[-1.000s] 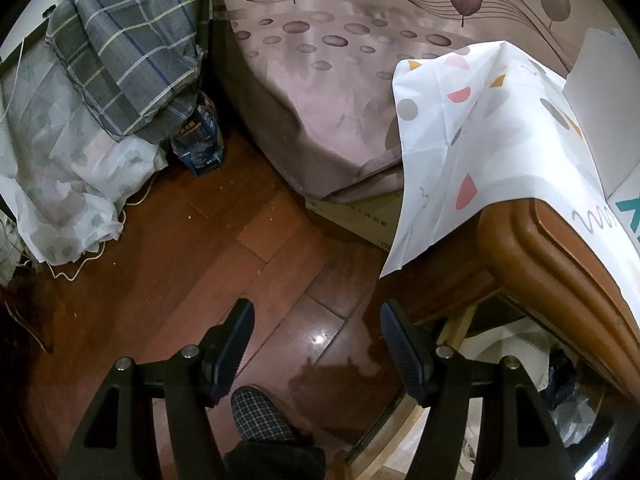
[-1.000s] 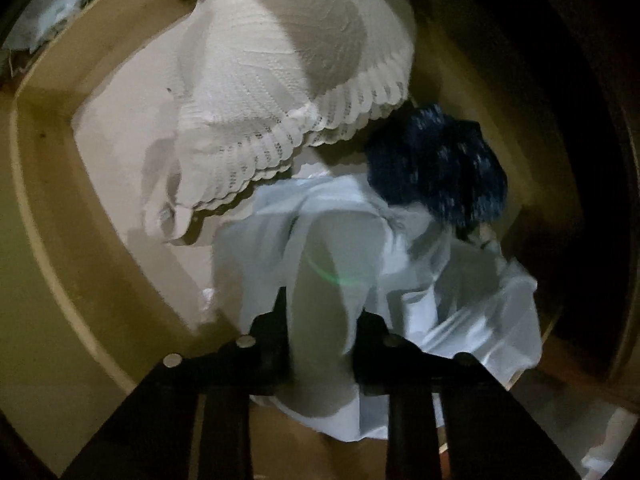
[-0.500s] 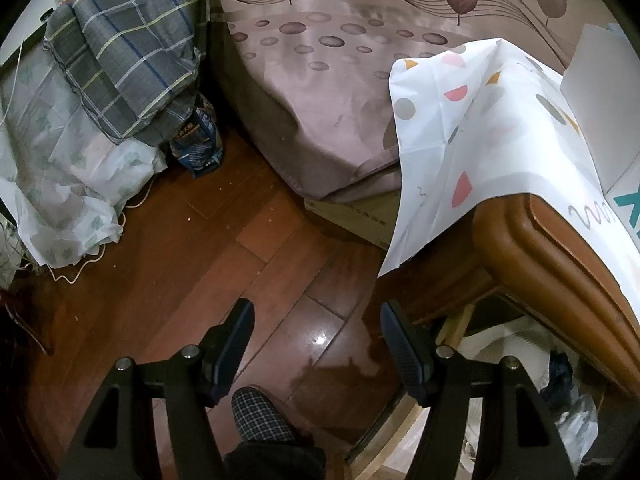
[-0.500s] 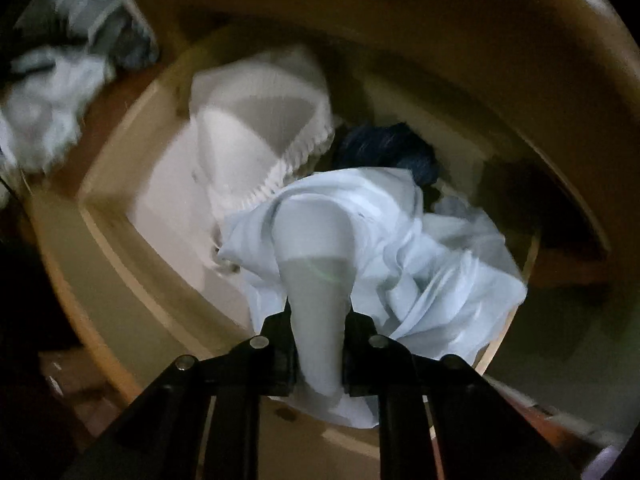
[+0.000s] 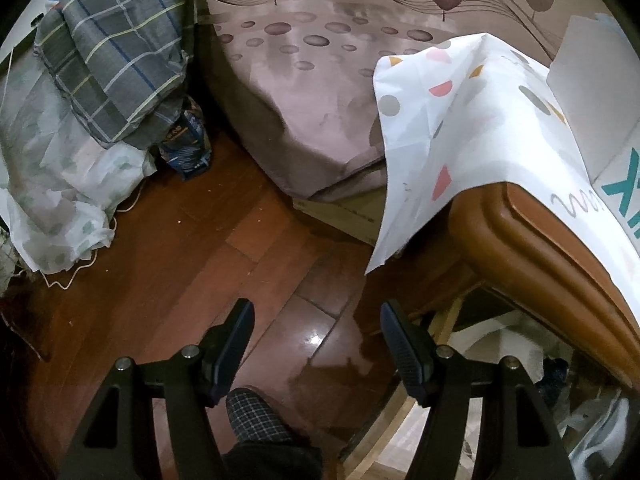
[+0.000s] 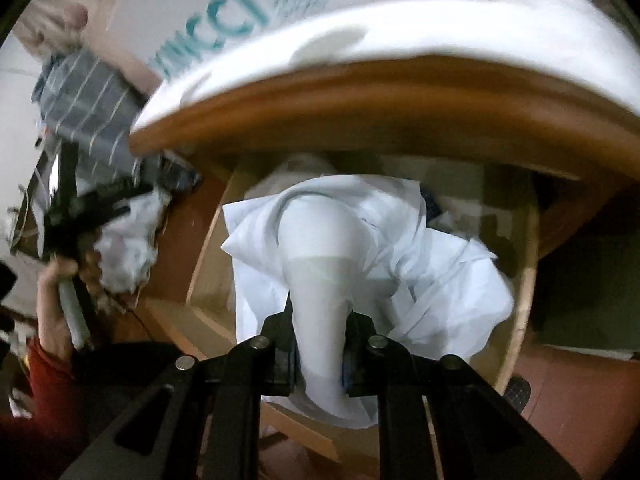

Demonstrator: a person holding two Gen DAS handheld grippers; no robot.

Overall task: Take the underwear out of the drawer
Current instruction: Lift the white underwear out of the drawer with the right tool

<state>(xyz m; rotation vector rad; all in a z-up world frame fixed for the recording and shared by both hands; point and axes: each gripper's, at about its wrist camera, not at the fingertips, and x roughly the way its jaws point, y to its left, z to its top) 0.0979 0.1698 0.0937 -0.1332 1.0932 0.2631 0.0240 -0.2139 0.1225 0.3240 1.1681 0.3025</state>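
My right gripper (image 6: 319,340) is shut on a bunched fold of pale white underwear (image 6: 360,248), which hangs from the jaws above the open wooden drawer (image 6: 524,280). A dark blue garment (image 6: 432,200) and a bit of white lace cloth (image 6: 304,162) lie further back in the drawer, mostly hidden by the lifted cloth. My left gripper (image 5: 316,318) stands open over the wooden floor, with nothing between its fingers. It also shows in the right wrist view, held in a hand (image 6: 60,280) at the left. The drawer's corner (image 5: 440,320) appears at the lower right of the left wrist view.
The brown cabinet top (image 5: 540,248) overhangs the drawer, covered by a white patterned cloth (image 5: 460,120) and a box (image 5: 592,92). A bed (image 5: 312,80) lies beyond, with a plaid bundle (image 5: 116,48) and plastic bag (image 5: 52,184) at the left. A slippered foot (image 5: 252,416) stands below the left gripper.
My right gripper has risen and rolled with the white underwear, pulling it up out of the drawer; the cabinet top has come into view. The left gripper has stayed put.
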